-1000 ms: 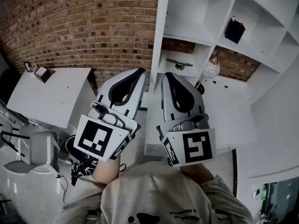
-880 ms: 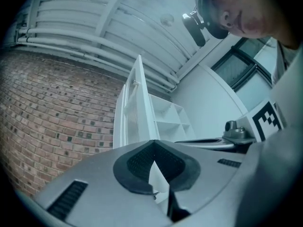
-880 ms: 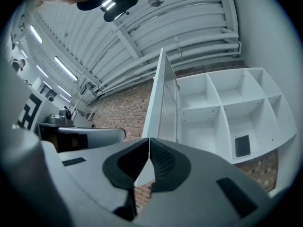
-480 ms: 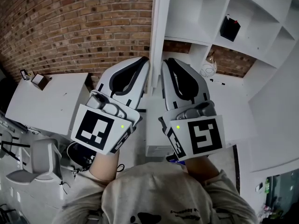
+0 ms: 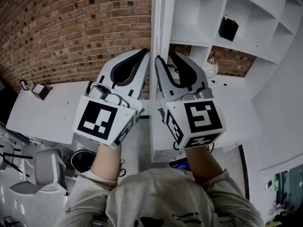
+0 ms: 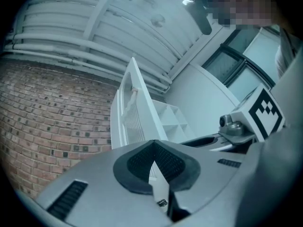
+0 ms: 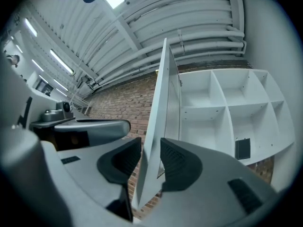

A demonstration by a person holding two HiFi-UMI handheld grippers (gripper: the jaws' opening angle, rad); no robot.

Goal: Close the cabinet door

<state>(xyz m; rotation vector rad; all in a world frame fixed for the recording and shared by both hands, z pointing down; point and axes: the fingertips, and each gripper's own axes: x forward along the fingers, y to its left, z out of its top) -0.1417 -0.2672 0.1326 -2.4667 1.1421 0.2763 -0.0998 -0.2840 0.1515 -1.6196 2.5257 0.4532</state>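
Observation:
The white cabinet door [image 5: 156,22] stands open and shows edge-on, hanging in front of the white shelf cabinet [image 5: 199,13]. My right gripper [image 5: 164,57] is raised to the door's lower edge. In the right gripper view its jaws [image 7: 150,148] are opening, with the door's edge [image 7: 161,89] standing between the two pads. My left gripper [image 5: 144,53] is held just left of the door, its tips [image 6: 152,144] shut with nothing in them. The door [image 6: 135,108] rises just beyond them.
A brick wall [image 5: 71,32] runs behind and left of the cabinet. A small black box [image 5: 228,28] sits in one shelf cell. A white desk [image 5: 42,112] and a grey chair [image 5: 45,167] stand lower left, and a white counter [image 5: 236,112] lies under the shelves.
Both grippers have risen toward the door's edge. The right gripper's jaws, shut before, now stand apart round the door's edge.

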